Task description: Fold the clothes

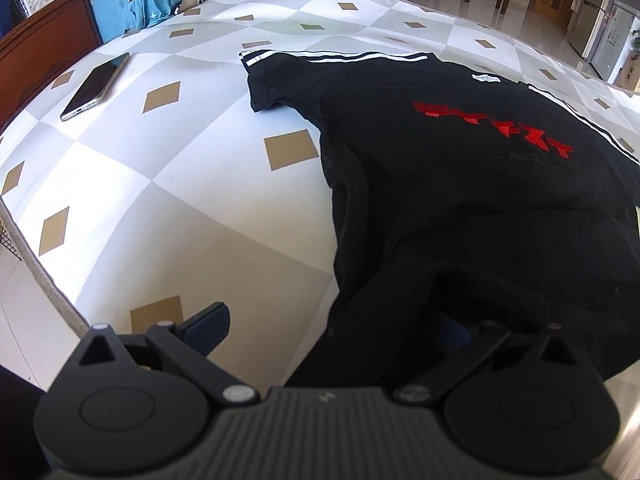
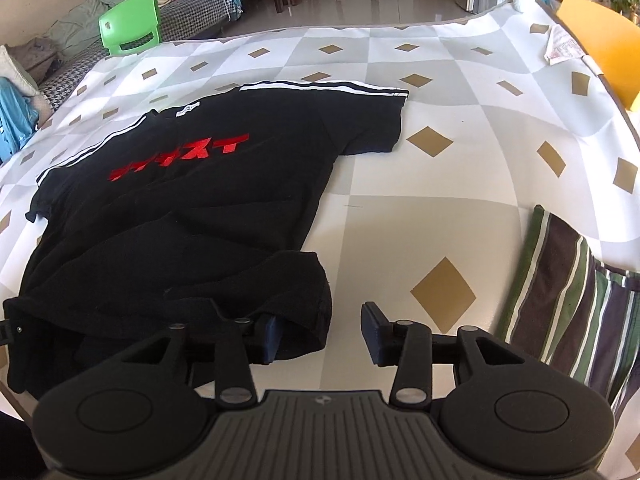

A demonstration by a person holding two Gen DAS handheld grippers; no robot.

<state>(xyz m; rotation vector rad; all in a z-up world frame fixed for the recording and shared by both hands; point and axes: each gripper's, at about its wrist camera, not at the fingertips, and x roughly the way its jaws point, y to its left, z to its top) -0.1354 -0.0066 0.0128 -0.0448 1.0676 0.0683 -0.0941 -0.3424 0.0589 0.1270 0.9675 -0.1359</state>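
shirt: black t-shirt (image 2: 208,200) with red lettering, spread on the checkered surface (image 2: 400,216), bottom hem bunched up at the lower left of the right wrist view

right gripper (image 2: 320,336): jaws apart, hem draped over the left finger, not pinched

left gripper (image 1: 332,328): jaws wide apart, cloth lying over the right finger

phone (image 1: 96,86): upper left in the left wrist view

striped cloth (image 2: 576,312): right edge

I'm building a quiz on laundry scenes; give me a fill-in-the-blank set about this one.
1. The black T-shirt bears lettering coloured ____.
2. In the left wrist view, the phone lies to the ____ of the shirt.
3. The plastic chair beyond the table is ____.
4. The right gripper has its jaws ____.

Missing words: red; left; green; open
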